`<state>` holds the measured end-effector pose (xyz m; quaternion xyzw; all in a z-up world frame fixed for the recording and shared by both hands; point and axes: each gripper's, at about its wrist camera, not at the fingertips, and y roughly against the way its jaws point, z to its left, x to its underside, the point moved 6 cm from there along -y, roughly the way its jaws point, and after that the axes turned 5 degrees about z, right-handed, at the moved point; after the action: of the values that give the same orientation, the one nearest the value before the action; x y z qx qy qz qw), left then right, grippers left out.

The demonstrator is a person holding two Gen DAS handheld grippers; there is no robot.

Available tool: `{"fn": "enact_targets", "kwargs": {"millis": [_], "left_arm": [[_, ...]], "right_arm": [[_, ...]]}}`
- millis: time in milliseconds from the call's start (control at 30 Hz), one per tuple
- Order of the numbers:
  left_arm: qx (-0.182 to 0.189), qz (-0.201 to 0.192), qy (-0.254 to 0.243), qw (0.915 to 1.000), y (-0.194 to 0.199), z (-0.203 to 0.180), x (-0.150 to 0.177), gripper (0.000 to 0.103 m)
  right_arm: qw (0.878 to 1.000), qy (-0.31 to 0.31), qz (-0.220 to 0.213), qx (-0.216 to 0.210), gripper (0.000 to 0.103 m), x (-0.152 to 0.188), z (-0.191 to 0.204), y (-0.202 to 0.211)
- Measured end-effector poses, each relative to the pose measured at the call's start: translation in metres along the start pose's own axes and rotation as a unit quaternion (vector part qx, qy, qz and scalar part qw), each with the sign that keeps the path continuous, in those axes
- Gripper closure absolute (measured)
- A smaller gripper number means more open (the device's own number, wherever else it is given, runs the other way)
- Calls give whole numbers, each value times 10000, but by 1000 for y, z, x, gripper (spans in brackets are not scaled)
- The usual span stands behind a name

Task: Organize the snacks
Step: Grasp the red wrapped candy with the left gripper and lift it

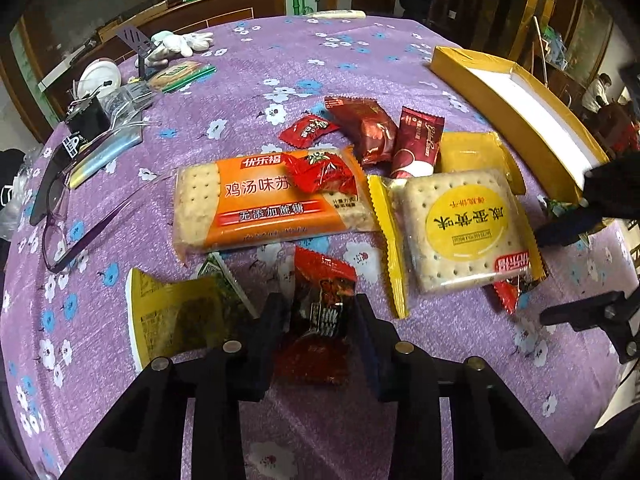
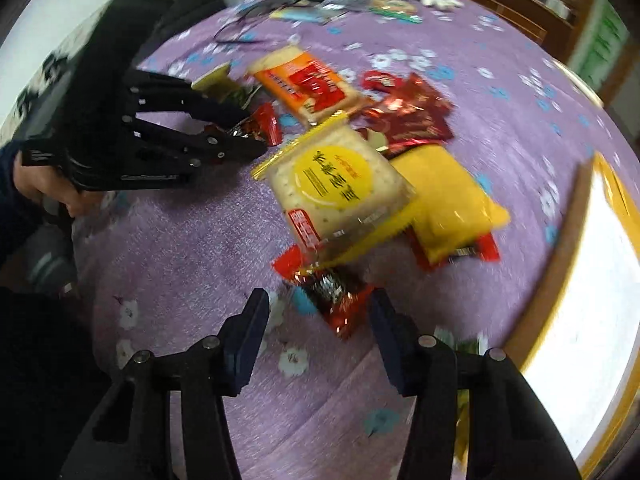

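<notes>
Red snack packet [image 1: 322,304] is clamped between the left gripper's [image 1: 318,320] fingers, at 6 o'clock of the orange cracker pack [image 1: 268,200], printed 鸡汤味苏; round-labelled yellow cracker pack [image 1: 464,228] is laid at its 3 o'clock; right gripper [image 2: 318,320] is held open over a red-black wrapper [image 2: 336,296]; gold box [image 1: 516,120] is set at 2 o'clock; purple floral tablecloth [image 1: 360,60]; spectacles [image 1: 60,216] are left at 9 o'clock.

A lived-in home dining room. A round desk [image 1: 360,60] wears a purple floral cloth, with wooden cabinets [image 1: 192,12] beyond the left hand-held gripper [image 1: 320,320]. Eyeglasses [image 1: 60,216] lie to its left.
</notes>
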<state>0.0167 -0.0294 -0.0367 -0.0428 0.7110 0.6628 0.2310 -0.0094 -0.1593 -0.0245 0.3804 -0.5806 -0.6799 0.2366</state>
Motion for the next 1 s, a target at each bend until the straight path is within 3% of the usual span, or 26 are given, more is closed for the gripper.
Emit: {"fn": "enact_targets", "kwargs": {"millis": [167, 267, 300, 367, 467, 667, 900, 1000], "left_arm": [[-22, 18, -4, 10000, -1, -1, -1, 66], [-16, 22, -46, 10000, -2, -1, -4, 66], [-13, 23, -58, 10000, -2, -1, -5, 66], [-12, 20, -75, 10000, -4, 0, -9, 66], [-7, -9, -79, 10000, -5, 0, -13, 66], [121, -94, 243, 9996, 0, 5, -6, 73], [676, -123, 608, 9958, 17, 0, 11, 73], [802, -171, 564, 9950, 27, -13, 13, 73]], "right_arm": [[9976, 374, 424, 405, 52, -9, -4, -17], [9971, 389, 494, 437, 52, -12, -7, -23], [9972, 368, 494, 427, 54, -12, -7, -24], [9980, 292, 472, 301, 71, -10, -2, -24], [9979, 208, 493, 375, 74, -1, 3, -22], [9972, -727, 145, -82, 78, 32, 23, -13], [9773, -1889, -647, -708, 78, 67, 25, 16], [9692, -2173, -914, -710, 78, 69, 11, 27]]}}
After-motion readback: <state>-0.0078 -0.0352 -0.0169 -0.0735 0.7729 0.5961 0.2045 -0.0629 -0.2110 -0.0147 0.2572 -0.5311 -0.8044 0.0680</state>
